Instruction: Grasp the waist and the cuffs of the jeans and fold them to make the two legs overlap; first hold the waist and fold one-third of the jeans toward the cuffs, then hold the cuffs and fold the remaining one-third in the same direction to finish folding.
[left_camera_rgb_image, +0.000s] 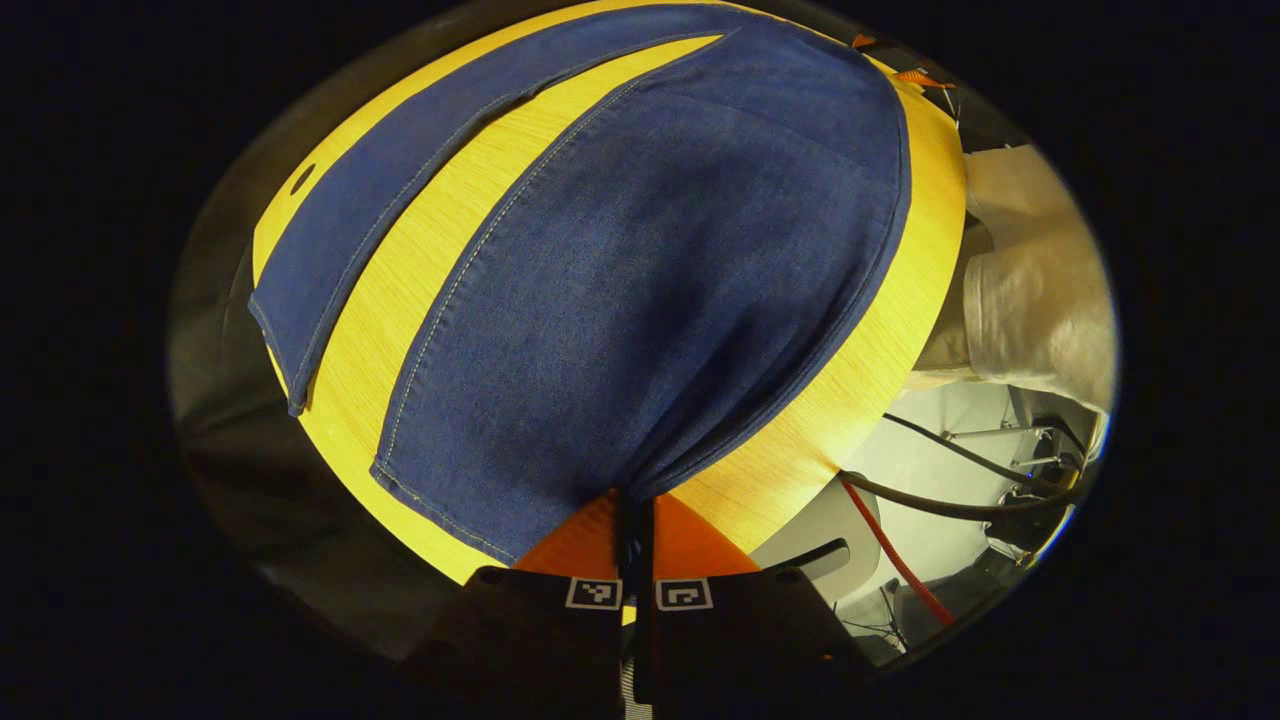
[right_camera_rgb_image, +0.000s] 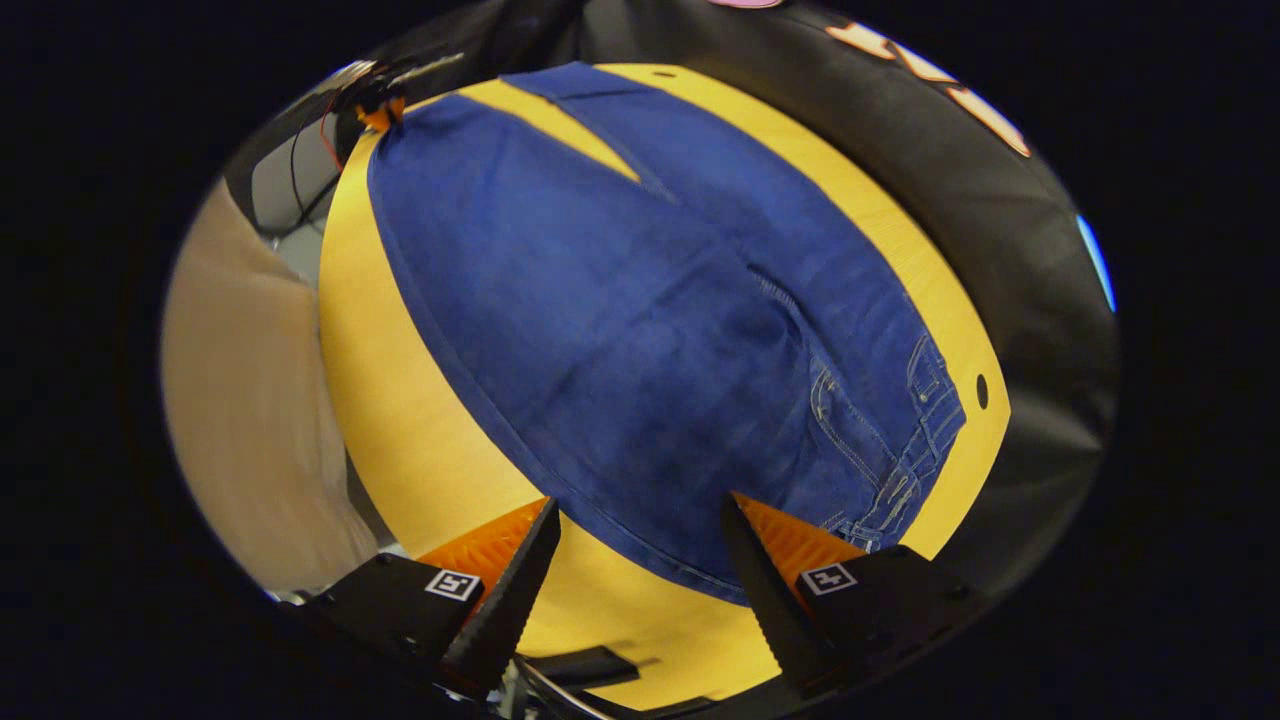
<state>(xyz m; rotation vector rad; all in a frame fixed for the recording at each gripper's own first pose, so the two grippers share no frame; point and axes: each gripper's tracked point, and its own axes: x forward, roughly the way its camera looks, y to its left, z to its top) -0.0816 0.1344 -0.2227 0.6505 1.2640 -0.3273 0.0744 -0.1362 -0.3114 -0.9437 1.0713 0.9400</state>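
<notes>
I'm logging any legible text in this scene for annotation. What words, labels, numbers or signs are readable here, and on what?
None readable.
Square black-and-white marker tags on the right gripper and left gripper: patterns, not text.
Blue denim jeans on the yellow wooden table: no legible label.

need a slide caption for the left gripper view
Left claw shut on a cuff of the jeans, spread on a yellow table.

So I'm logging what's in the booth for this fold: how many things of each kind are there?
Jeans: 1
Table: 1
Tongs: 2, left and right
Total: 4
</notes>
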